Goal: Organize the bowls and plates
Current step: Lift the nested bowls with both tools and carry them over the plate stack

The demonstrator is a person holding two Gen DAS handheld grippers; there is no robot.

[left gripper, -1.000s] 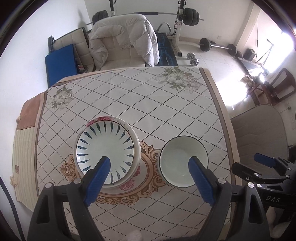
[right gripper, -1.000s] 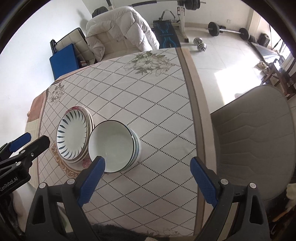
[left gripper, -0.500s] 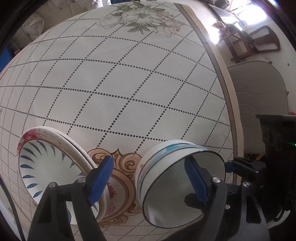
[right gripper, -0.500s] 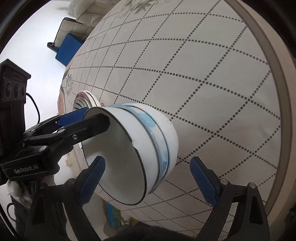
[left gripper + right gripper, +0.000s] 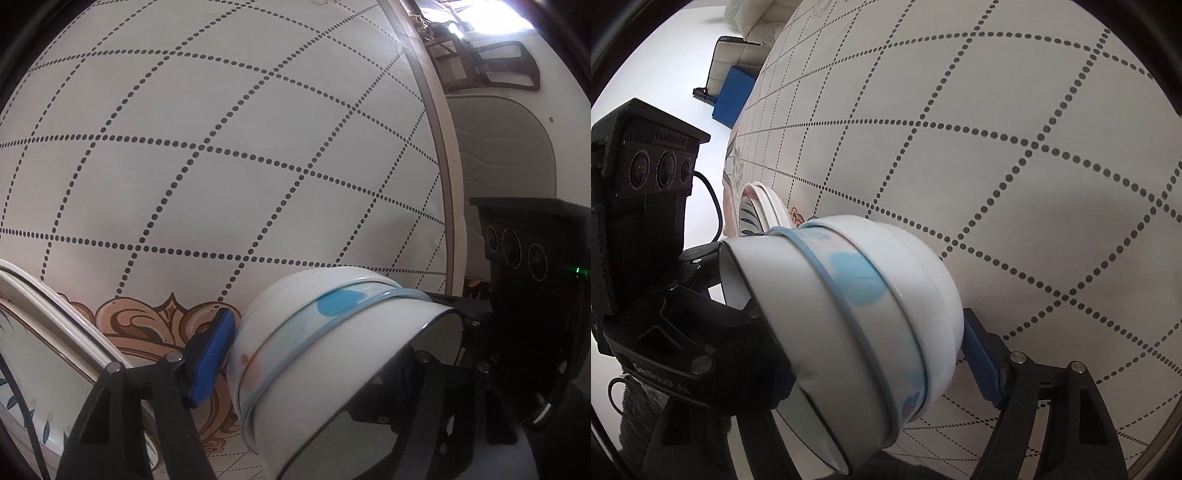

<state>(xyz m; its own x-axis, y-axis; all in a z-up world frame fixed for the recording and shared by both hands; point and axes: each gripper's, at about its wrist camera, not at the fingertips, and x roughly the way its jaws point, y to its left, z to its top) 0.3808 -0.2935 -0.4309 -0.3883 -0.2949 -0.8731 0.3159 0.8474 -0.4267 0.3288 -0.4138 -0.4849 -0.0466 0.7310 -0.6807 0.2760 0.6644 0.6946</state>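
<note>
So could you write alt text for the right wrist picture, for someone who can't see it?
A nested stack of white bowls with pale blue rims fills the foreground, gripped from both sides by the right claw and the left claw. Behind lie a dotted-diamond tablecloth and stacked plates.

A white tablecloth (image 5: pixel 221 166) with dotted diamond grid and tan ornamental motif (image 5: pixel 147 325) covered the table. A grey padded chair (image 5: pixel 506 147) stood just beside it. A blue mat (image 5: pixel 733 90) leaned beyond the far edge.

"GenRobot.AI" on left hand-held gripper (image 5: pixel 701 295) body & camera box (image 5: pixel 653 166).
</note>
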